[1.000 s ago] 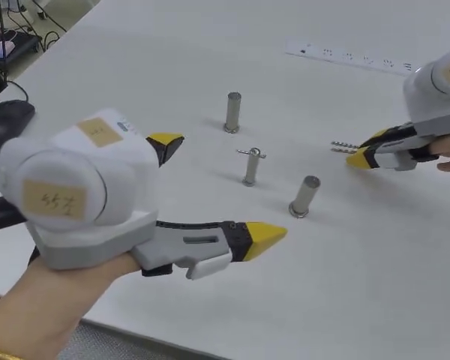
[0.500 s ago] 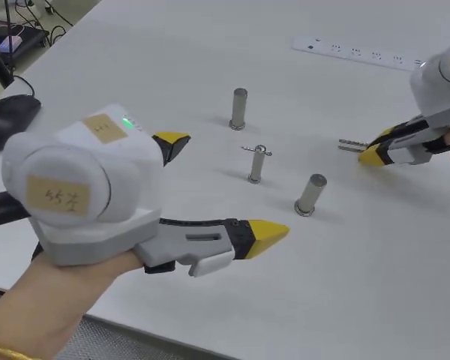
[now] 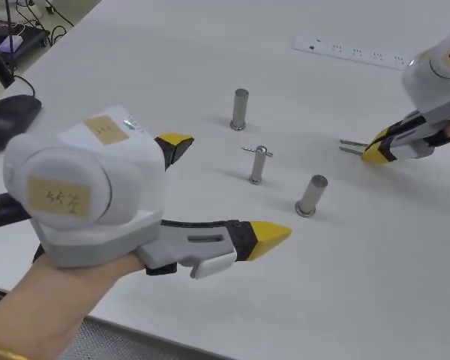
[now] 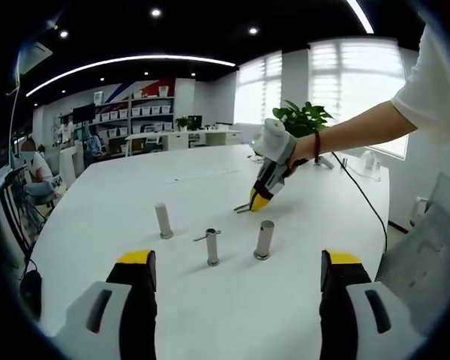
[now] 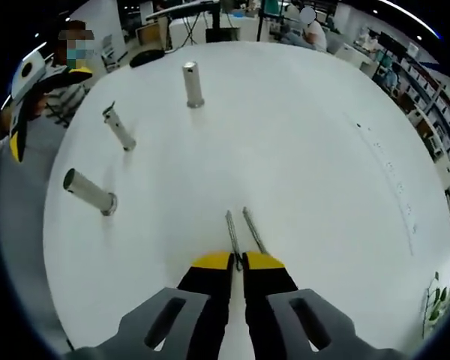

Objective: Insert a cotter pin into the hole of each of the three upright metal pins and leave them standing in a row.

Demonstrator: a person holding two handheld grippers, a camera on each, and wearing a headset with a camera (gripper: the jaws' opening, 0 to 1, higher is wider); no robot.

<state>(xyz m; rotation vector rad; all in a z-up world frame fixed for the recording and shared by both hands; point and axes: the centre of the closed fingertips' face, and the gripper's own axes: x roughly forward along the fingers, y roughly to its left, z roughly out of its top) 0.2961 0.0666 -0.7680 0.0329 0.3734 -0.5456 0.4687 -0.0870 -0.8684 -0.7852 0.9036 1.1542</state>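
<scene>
Three metal pins stand upright on the white surface [image 3: 210,67] in a slanting row: the far pin [image 3: 240,109], the middle pin [image 3: 256,169] and the near pin [image 3: 312,195]. Each is a smooth grey cylinder with a small flange at its foot. The middle pin carries a fitted cotter pin [image 3: 253,151], a thin wire crossing it just under the top.

To the right of the row, the held cotter pin [image 3: 350,146] sits low over the surface. Two thin bright prongs jut leftward toward the pins, and I cannot tell whether they are one splayed pin or two. The right claw [image 3: 376,154] slopes down from the upper right, its tips close to the surface. Its yellow tips are pinched narrow on the wire, which the right gripper view shows close up [image 5: 238,261].

The left claw [image 3: 223,187] fills the near left, gripped from below by a hand [image 3: 60,300] and held roughly level, pointing toward the row but well apart from it. Its jaws are spread wide with nothing between them. The body is rounded white plastic with tan paper labels, and the jaws are black with yellow tips. In the left gripper view the three pins stand in the gap between its jaws, with the right claw beyond them.

A white power strip [image 3: 356,54] lies at the far right, and a black mouse [image 3: 11,112] lies at the left edge.
</scene>
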